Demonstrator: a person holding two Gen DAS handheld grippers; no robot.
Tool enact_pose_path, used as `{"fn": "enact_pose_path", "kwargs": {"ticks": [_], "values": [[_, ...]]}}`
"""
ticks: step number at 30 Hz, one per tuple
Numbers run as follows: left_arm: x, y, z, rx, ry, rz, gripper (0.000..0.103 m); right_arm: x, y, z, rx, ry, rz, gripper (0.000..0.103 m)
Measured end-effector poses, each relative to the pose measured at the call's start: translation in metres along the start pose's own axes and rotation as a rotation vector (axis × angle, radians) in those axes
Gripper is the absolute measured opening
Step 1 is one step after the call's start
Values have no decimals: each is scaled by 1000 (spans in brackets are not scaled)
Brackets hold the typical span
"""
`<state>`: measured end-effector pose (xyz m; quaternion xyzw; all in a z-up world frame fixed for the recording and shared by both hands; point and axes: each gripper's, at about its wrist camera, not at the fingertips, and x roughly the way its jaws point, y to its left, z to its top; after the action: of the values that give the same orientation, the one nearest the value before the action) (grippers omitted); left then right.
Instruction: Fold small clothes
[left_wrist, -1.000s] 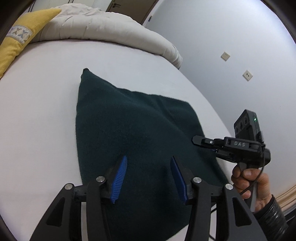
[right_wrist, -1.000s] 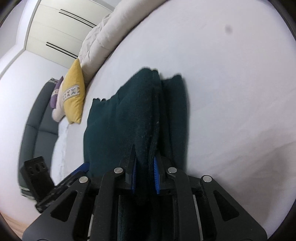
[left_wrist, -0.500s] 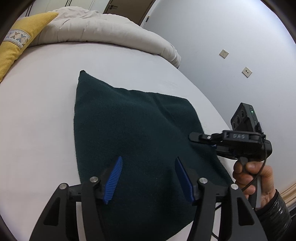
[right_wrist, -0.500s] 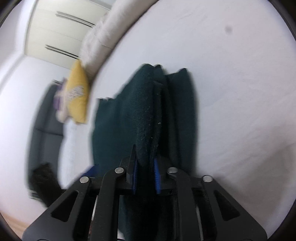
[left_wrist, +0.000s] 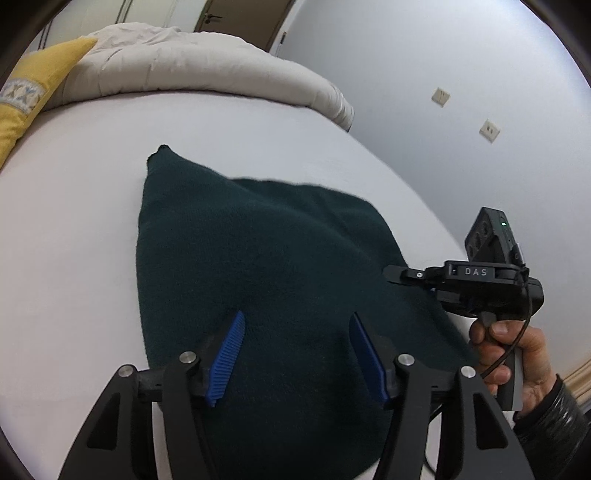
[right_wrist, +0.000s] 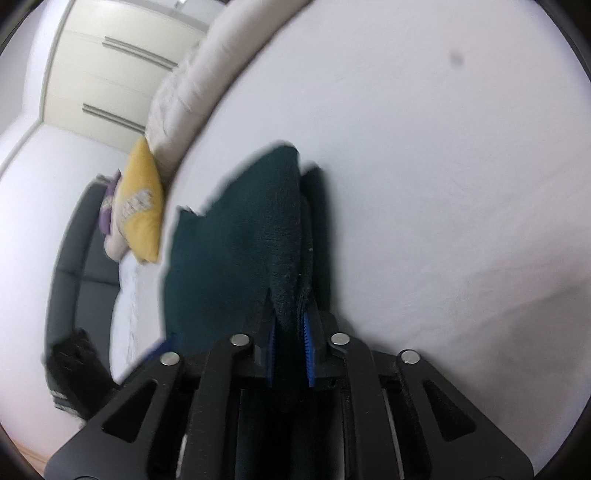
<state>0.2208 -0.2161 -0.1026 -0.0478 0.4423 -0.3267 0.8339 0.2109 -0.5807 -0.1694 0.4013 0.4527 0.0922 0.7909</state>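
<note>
A dark green knitted garment (left_wrist: 258, 266) lies on the white bed (left_wrist: 74, 240), partly lifted at its right side. My left gripper (left_wrist: 297, 350) is open, its blue pads above the garment's near part and holding nothing. My right gripper (right_wrist: 290, 332) is shut on the garment's (right_wrist: 255, 236) edge and holds the folded layers up off the sheet. In the left wrist view the right gripper (left_wrist: 397, 273) shows at the garment's right edge, held by a hand.
A rolled beige duvet (left_wrist: 207, 74) lies along the far end of the bed. A yellow cushion (left_wrist: 22, 107) sits at the far left. A dark sofa (right_wrist: 77, 258) stands beyond the bed. A wall with sockets (left_wrist: 489, 129) is at the right.
My left gripper has opened wider and pulled back a little from the garment. My right gripper keeps its hold on the edge and has lifted and shifted it slightly.
</note>
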Motion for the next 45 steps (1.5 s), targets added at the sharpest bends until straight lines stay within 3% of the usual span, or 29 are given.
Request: {"fn": "enact_pose_path", "kwargs": {"ticks": [3, 5, 7, 9, 12, 15, 17, 22, 23, 26, 28, 31, 34, 36, 39, 41, 42, 45], "values": [[2, 4, -1, 7, 1, -11, 62, -10, -11, -3, 57, -28, 77, 18], [-4, 7, 0, -3, -1, -15, 60, -31, -1, -5, 25, -65, -9, 22], [-17, 4, 5, -2, -31, 10, 59, -57, 15, -8, -21, -138, -22, 22], [-29, 0, 16, 13, -85, 25, 59, -78, 40, -15, -81, -176, 85, 22], [-24, 1, 32, 20, -78, 42, 59, -67, 66, -27, -157, -84, 141, 22], [-1, 12, 41, 11, -27, 97, 59, -33, 69, -42, -189, 39, 88, 22], [17, 19, 36, 20, 26, 111, 58, -10, 43, -52, -139, 109, 26, 18], [22, 24, 32, 28, 27, 88, 59, -21, 10, -83, -120, 68, 95, 8], [23, 26, 32, 29, 28, 82, 59, -25, 2, -88, -107, 61, 93, 0], [26, 27, 32, 58, 35, 84, 60, -29, -10, -99, -80, 64, 95, 0], [26, 27, 35, 52, 47, 81, 59, -34, -2, -103, -116, 86, 42, 0], [13, 24, 42, 35, 39, 107, 49, -50, 26, -99, -178, 129, -26, 9], [-6, 16, 48, 32, -33, 108, 49, -77, 52, -77, -213, 36, 60, 10], [-6, 7, 53, 67, -49, 112, 49, -75, 64, -61, -206, 13, 116, 23], [30, 7, 54, 121, 65, 174, 50, -34, 74, -43, -205, 74, 101, 32], [39, 20, 53, 78, 67, 137, 51, -7, 58, -37, -143, 105, 15, 30], [39, 26, 53, 47, 70, 116, 51, -4, 48, -35, -122, 98, 7, 23], [41, 23, 53, 77, 83, 131, 51, -18, 37, -34, -76, 54, 59, 26]]}}
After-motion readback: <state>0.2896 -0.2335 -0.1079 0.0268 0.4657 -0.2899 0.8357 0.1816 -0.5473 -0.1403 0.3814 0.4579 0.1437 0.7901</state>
